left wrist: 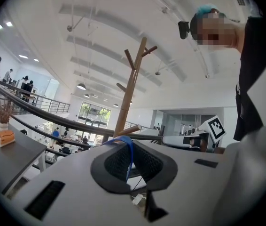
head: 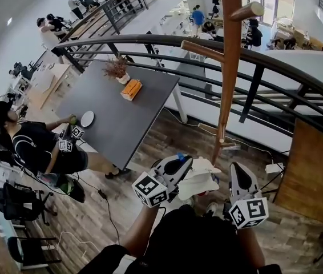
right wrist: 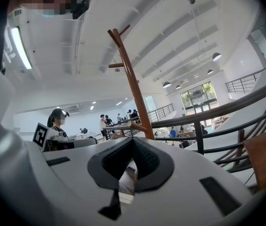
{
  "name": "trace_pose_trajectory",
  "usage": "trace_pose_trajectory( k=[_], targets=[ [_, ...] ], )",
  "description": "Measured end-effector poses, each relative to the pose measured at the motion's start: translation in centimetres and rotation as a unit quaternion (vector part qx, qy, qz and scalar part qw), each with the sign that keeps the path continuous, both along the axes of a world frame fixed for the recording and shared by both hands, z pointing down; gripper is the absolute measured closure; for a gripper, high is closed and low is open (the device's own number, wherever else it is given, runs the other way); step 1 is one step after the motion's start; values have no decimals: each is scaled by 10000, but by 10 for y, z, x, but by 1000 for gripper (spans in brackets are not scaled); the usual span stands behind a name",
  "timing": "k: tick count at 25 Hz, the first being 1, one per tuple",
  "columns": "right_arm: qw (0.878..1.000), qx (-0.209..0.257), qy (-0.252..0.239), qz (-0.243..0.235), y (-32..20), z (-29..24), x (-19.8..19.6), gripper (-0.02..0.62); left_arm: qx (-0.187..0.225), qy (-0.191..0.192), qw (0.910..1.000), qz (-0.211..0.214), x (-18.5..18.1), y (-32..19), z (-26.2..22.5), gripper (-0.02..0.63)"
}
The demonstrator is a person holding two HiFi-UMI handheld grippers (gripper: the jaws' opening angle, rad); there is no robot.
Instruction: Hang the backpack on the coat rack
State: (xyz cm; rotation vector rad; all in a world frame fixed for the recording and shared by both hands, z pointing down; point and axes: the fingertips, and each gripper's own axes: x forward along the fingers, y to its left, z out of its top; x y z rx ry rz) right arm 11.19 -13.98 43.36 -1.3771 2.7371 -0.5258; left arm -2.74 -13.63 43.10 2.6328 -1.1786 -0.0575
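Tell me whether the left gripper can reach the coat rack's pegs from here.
Likely yes: the left gripper, holding the backpack by its blue loop, faces the coat rack with only open air between.

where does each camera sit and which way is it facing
Head view: on the person's head, looking steeply down at the tall brown wooden coat rack and the white fabric backpack; own forearms, left gripper and right gripper show.
Left gripper view: on the left gripper, tilted up at coat rack and ceiling; its jaws pinch the backpack's blue loop; own black top at right.
Right gripper view: on the right gripper, tilted up at coat rack and ceiling; jaws together.
Shared: both gripper views see the coat rack and the other gripper's marker cube.
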Motion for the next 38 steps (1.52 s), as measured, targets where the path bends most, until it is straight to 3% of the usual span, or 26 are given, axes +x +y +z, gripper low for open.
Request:
trace_pose_trajectory(
  k=[18,28,38],
  targets=[
    [9985,-206,304,418,-24,24,-13,584,-214,-13,9984,520,8,-47,28,594],
    [9967,-340,423,596,-35,39,-28,583,-132,-83,9999,-45,9,-76,28,594],
    [9973,-399,455,426,-35,43,-51,584,58,-68,9997,206,9,-97,17,595]
  ],
)
